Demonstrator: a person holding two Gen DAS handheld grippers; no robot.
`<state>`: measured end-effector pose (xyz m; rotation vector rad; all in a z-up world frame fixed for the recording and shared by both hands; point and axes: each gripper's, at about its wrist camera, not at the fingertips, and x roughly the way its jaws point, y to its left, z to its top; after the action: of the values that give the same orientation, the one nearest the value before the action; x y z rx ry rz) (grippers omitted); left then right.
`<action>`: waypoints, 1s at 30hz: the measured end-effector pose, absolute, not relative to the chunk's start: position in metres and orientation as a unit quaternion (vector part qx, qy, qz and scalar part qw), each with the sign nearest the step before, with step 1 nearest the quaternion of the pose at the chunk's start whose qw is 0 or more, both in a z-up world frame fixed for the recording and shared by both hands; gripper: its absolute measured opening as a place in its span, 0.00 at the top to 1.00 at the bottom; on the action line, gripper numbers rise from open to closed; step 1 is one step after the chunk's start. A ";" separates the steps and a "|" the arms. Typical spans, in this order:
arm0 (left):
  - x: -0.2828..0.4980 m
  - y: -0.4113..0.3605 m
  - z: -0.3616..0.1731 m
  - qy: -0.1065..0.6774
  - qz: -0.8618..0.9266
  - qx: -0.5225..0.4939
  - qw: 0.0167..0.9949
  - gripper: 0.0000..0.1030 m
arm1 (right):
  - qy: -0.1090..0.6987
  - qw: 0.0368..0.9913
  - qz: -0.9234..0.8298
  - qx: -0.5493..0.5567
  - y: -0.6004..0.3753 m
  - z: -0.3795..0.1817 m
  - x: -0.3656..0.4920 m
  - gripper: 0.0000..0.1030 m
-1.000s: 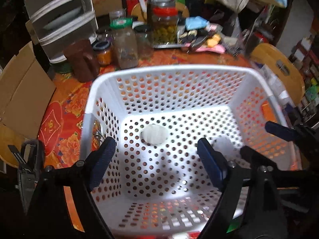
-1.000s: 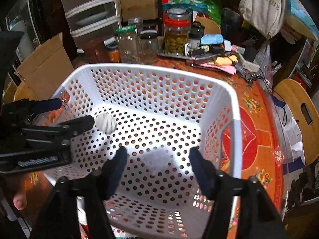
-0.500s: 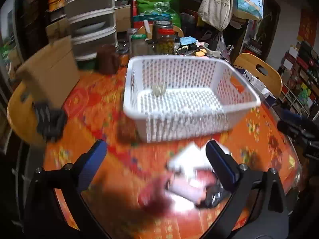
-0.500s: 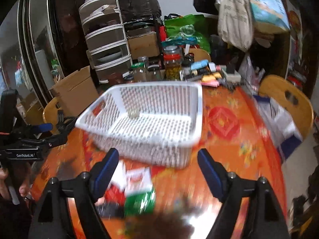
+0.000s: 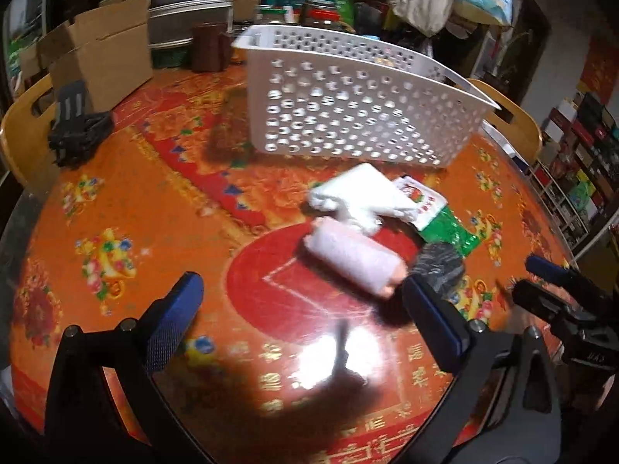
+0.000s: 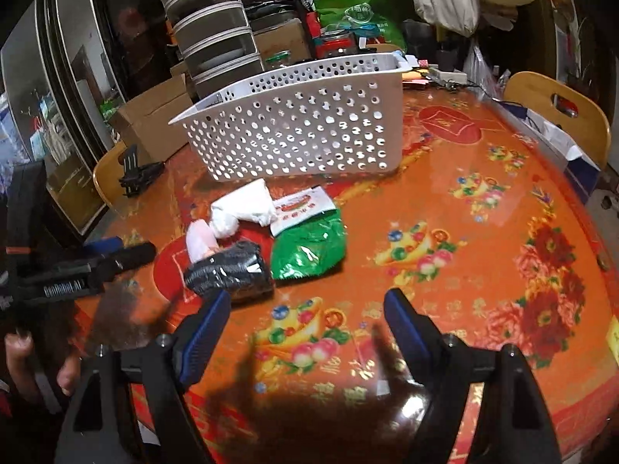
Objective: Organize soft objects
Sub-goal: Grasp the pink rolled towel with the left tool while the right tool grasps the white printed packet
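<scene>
A white perforated basket (image 5: 348,104) (image 6: 294,127) stands on the orange table. In front of it lie a white soft bundle (image 5: 356,197) (image 6: 240,205), a pink roll (image 5: 352,259) (image 6: 199,241), a black wrapped roll (image 5: 439,266) (image 6: 228,270), and a green and white packet (image 5: 437,216) (image 6: 309,243). My left gripper (image 5: 305,324) is open and empty, just short of the pink roll. My right gripper (image 6: 305,328) is open and empty, near the black roll. Each gripper shows in the other's view, the right (image 5: 561,290) and the left (image 6: 96,259).
Jars, drawer units (image 6: 209,42) and cardboard boxes (image 5: 96,54) crowd the far side of the table behind the basket. Wooden chairs (image 6: 557,108) (image 5: 23,131) stand at the table's left and right edges. A black clip (image 5: 77,127) sits on the left chair.
Both grippers have pulled back out of the basket and dropped low toward the table in front of it. The pile of soft items has come into view.
</scene>
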<state>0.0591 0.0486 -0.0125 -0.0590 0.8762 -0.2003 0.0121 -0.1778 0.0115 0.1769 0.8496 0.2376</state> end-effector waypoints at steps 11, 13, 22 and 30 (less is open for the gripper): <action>0.117 0.021 -0.030 0.453 -0.104 -0.028 0.885 0.09 | 0.445 0.886 0.104 0.079 -0.177 0.000 0.067 0.38; 0.123 0.020 -0.033 0.457 -0.104 -0.032 0.883 0.13 | 0.454 0.881 0.102 0.084 -0.180 -0.007 0.078 0.41; 0.130 0.022 -0.039 0.458 -0.115 -0.041 0.881 0.22 | 0.469 0.872 0.108 0.094 -0.180 -0.015 0.087 0.51; 0.129 0.034 -0.041 0.456 -0.106 -0.059 0.882 0.24 | 0.480 0.865 0.120 0.086 -0.171 -0.021 0.086 0.66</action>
<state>0.1290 0.0338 -0.0406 -0.1221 0.9489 -0.2200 0.0863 -0.1709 -0.0210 0.1810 1.0049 0.2506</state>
